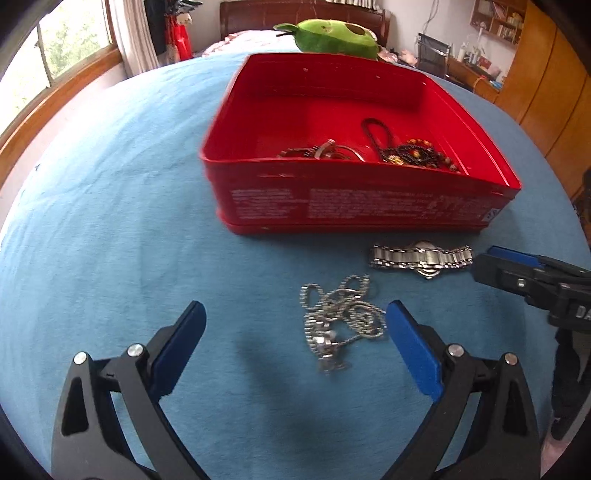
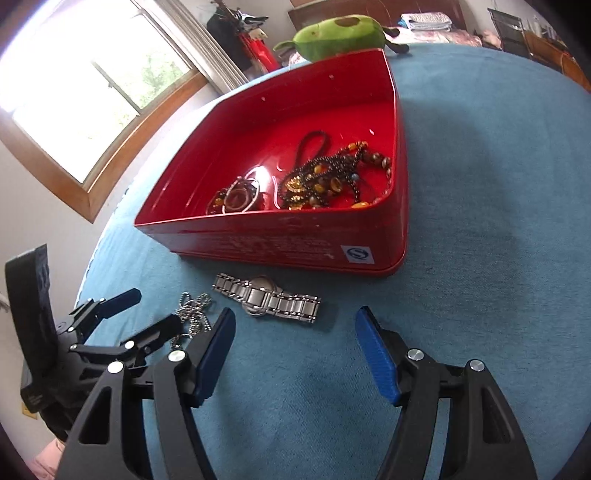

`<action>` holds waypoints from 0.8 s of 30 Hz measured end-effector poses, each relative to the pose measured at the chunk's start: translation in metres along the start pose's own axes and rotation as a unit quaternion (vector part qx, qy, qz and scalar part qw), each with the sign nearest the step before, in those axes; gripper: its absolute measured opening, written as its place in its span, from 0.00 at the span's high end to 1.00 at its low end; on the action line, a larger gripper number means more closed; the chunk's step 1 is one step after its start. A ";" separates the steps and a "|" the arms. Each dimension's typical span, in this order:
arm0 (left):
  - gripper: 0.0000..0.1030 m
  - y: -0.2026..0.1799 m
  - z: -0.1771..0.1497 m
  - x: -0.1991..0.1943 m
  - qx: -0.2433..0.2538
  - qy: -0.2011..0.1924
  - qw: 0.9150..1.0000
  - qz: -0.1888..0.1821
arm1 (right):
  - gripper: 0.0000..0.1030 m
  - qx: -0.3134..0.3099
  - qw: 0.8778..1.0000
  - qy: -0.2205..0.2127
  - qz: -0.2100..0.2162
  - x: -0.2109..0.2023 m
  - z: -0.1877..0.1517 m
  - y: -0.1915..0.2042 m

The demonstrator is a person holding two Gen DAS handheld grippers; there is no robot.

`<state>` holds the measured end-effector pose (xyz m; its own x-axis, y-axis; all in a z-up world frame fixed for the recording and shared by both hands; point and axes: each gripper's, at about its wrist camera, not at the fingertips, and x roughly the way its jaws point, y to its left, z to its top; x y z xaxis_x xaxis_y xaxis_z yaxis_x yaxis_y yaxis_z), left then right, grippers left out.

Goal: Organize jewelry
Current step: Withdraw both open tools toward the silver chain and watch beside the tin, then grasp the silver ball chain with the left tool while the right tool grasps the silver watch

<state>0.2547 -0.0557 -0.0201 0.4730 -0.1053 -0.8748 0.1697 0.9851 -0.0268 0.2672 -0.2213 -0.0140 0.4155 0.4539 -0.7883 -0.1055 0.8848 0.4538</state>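
Blue bedspread (image 1: 110, 221) is covering the whole work surface, everything sitting on it. Red tin box (image 1: 369, 206) is lying open-topped toward the far side, printed wall facing the cameras; green plush toy (image 1: 332, 35) is lying right behind its far rim. Inside the box, beaded necklaces (image 2: 325, 177) are piling up by the right wall in the right wrist view, and a few rings and bangles (image 2: 240, 195) are sitting just left of them against the near wall. Left gripper (image 1: 295, 325) is hanging low over the bedspread, jaws spread wide apart, gripping nothing; its right blue pad is sitting just beside the chain's edge, contact not clear. Right gripper (image 2: 295, 332) is also hanging with jaws wide apart and holding nothing, pointing at bare cloth just in front of the box. Silver watch (image 1: 421, 256) is lying flat on the bedspread just in front of the box's near wall, band stretched out, near the tip of the right gripper in the left wrist view. Silver ball chain (image 1: 340, 317) is lying bunched in a heap just nearer than the watch, mostly between the left gripper's fingers, toward the right one.
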 end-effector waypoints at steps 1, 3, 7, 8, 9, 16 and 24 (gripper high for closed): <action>0.06 -0.002 0.000 0.003 0.002 0.005 1.000 -0.003 | 0.44 0.001 1.000 -0.001 -0.002 0.001 0.000 -0.001; 0.13 -0.006 -0.001 0.009 0.007 0.014 1.000 -0.006 | 0.50 0.006 1.000 -0.002 -0.002 0.003 0.002 -0.003; 0.21 -0.011 -0.001 0.016 0.014 0.023 1.000 -0.003 | 0.56 0.006 1.000 -0.003 -0.002 0.008 0.004 0.001; 0.21 -0.011 -0.001 0.016 0.014 0.024 1.000 -0.005 | 0.56 0.003 1.000 -0.002 -0.002 0.009 0.004 0.001; 0.21 -0.011 0.000 0.016 0.013 0.024 1.000 -0.009 | 0.59 0.001 1.000 0.000 0.001 0.011 0.004 0.003; 0.21 -0.004 0.002 0.016 0.003 0.025 0.999 -0.026 | 0.88 0.000 1.000 0.005 0.010 0.011 0.000 0.001; 0.20 -0.002 0.005 0.013 -0.005 0.025 0.998 -0.054 | 0.90 0.018 1.000 -0.020 0.002 -0.027 -0.006 -0.013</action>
<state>0.2645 -0.0595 -0.0292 0.4079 -0.2047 -0.8898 0.2093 0.9696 -0.1271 0.2516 -0.2437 -0.0014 0.4512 0.4521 -0.7694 -0.0745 0.8782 0.4724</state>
